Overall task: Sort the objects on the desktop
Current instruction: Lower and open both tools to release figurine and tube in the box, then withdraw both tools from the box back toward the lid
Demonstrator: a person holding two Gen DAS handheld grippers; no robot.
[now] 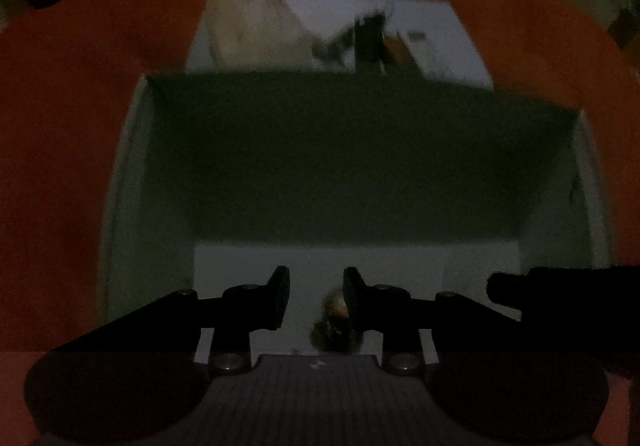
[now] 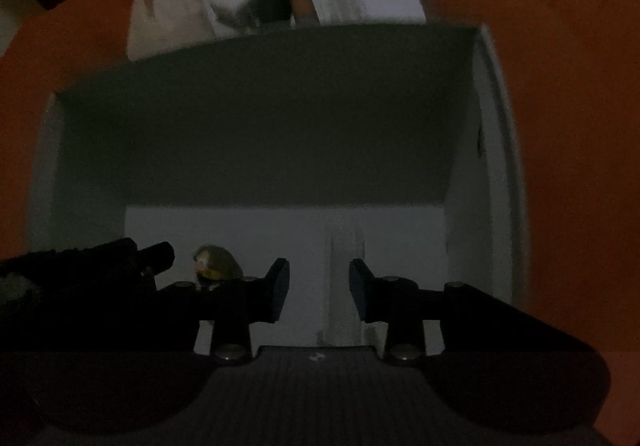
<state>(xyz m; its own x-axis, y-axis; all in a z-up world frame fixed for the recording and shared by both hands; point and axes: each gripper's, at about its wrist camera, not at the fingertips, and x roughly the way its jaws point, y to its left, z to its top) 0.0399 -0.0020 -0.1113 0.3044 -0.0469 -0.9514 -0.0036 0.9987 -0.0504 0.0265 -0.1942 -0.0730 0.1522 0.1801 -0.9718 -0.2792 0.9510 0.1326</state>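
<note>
The scene is dim. Both grippers hang over an open white box on an orange tabletop. My left gripper is open and empty. A small round yellow-brown object lies on the box floor just below its right finger. My right gripper is open and empty over the bare box floor. The same small object shows left of it, next to the left gripper's dark finger. The right gripper's finger enters the left wrist view from the right.
Behind the box's far wall lies a white sheet or tray with a pale bag-like item and dark and brown small objects. They also show in the right wrist view. Dark surroundings lie beyond the table edge.
</note>
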